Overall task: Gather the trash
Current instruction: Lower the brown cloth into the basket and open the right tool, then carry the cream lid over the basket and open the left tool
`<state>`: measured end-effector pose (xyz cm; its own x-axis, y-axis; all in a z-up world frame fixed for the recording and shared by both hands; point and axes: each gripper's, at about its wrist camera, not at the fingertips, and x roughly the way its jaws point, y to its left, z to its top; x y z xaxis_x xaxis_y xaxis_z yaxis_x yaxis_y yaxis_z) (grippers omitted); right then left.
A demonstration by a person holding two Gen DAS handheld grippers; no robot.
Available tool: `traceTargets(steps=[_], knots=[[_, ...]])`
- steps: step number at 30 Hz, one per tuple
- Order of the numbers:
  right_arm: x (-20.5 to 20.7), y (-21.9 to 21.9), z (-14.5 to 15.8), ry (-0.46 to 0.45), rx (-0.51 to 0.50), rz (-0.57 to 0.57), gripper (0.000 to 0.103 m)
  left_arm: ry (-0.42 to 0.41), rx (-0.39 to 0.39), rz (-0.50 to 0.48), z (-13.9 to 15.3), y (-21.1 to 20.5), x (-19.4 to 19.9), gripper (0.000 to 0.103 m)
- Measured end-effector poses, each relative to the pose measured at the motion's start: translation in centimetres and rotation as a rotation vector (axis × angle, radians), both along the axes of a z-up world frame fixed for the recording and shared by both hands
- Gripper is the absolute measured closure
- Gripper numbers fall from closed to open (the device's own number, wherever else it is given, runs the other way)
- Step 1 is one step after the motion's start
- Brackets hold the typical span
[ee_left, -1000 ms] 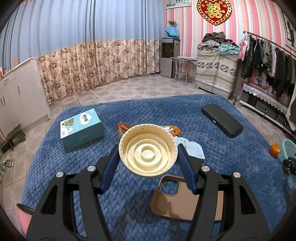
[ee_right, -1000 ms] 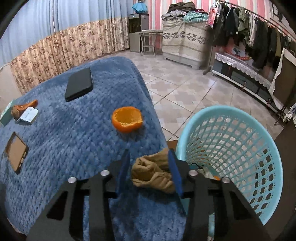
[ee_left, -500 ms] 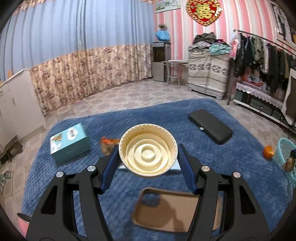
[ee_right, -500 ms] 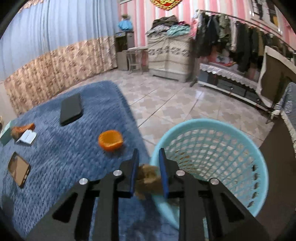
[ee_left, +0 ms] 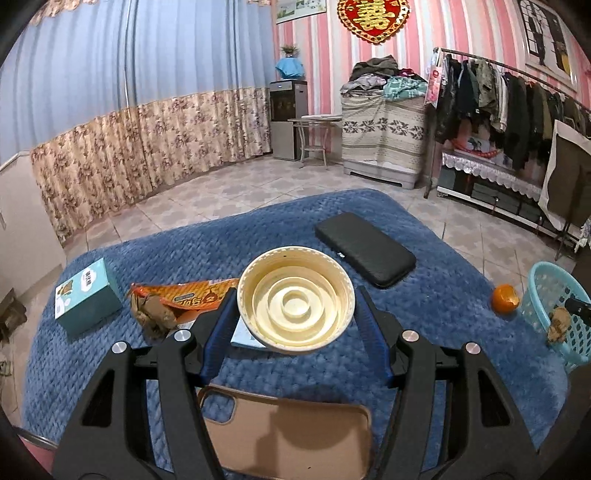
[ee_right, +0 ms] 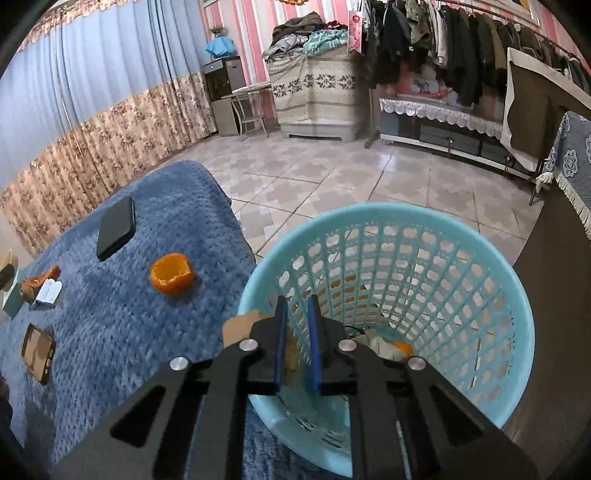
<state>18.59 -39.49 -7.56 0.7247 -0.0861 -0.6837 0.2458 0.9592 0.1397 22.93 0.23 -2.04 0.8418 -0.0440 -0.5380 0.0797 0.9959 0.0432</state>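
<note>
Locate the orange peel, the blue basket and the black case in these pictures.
orange peel [ee_right: 171, 274], right wrist view, outer rind.
blue basket [ee_right: 391, 210], right wrist view, far rim.
black case [ee_left: 364, 249], left wrist view, top face.

We recorded a room with pink-and-white striped walls [ee_left: 332, 62] and a pale patterned tile floor [ee_right: 332, 173]. Blue curtains [ee_left: 147, 55] covered the far side, with a floral band [ee_left: 147, 144] along their lower part. A red ornament [ee_left: 373, 14] hung high on the wall. Furniture noted — a water dispenser [ee_left: 288, 118], a small table [ee_left: 317, 129], a clothes rack [ee_left: 509, 99] full of dark garments.
</note>
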Motion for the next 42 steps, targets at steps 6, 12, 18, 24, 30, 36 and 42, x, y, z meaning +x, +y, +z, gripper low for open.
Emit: traceTargets(steps=[6, 12, 18, 24, 30, 36, 42], knots=[[0.2, 0.5, -0.2, 0.020, -0.051, -0.016, 0.091, -0.011, 0.000, -0.052, 0.8, -2.1, 0.3, 0.042], [-1.2, -2.3, 0.4, 0.017, -0.088, -0.125, 0.091, -0.039, -0.002, -0.134, 1.9, -5.8, 0.1, 0.042], [-2.5, -5.3, 1.0, 0.005, -0.113, -0.231, 0.061, -0.049, -0.022, -0.253, 2.1, -11.3, -0.2, 0.042], [-3.9, -6.6, 2.5, -0.049, -0.135, -0.288, 0.037, -0.027, -0.046, -0.414, 1.0, -18.5, -0.8, 0.042], [-5.0, -8.6, 3.1, -0.077, -0.138, -0.355, 0.025, 0.005, -0.052, -0.548, -1.1, -24.9, -1.9, 0.042], [-6.1, -11.2, 3.3, -0.108, -0.090, -0.420, 0.024, 0.062, -0.058, -0.645, -3.1, -30.9, -2.0, 0.042], [-7.1, -13.1, 3.0, -0.124, -0.053, -0.465, 0.024, 0.074, -0.023, -0.715, -4.2, -35.2, -2.4, 0.042]])
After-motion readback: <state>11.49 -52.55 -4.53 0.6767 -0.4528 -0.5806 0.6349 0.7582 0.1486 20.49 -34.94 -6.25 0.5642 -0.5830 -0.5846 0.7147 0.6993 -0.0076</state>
